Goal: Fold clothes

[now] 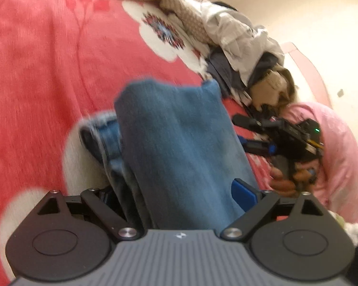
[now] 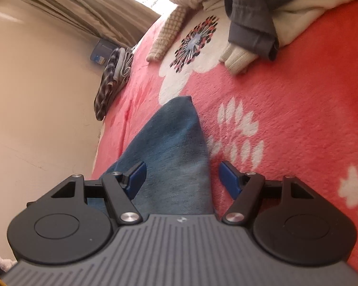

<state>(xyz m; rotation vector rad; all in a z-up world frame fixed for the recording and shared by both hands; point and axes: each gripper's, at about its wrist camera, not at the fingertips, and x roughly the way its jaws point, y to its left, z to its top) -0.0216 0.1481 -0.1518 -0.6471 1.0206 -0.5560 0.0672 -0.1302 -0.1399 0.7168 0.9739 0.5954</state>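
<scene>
- Since the folded blue denim jeans [image 1: 179, 147] lie on the red fleece bedspread with white flower prints [image 1: 35, 71], their long axis runs from each camera's 6 o'clock up toward 12 o'clock, straight along both tools' fingers.
- Left gripper [image 1: 179, 195]: jaws stand wide apart with the denim between them; only the right blue pad [image 1: 243, 196] shows, the other is hidden behind cloth, and I see no pinch.
- Right gripper [image 2: 182, 178]: jaws apart, the jeans' tapering corner [image 2: 179, 109] passing between two blue pads [image 2: 137, 175]; the left one overlaps the cloth, the right one stands clear over the bedspread.
- Both hands seem equally near; in the left view the right tool sits at 3 o'clock of the jeans.
- Judged next: a push or re-grip along that axis to finish the fold.
- Count: one pair of jeans, two grippers, one heap of unfolded clothes [image 1: 226, 31] at 1 o'clock in the left view, one folded plaid stack [image 2: 112, 78] at 10 o'clock in the right view.
</scene>
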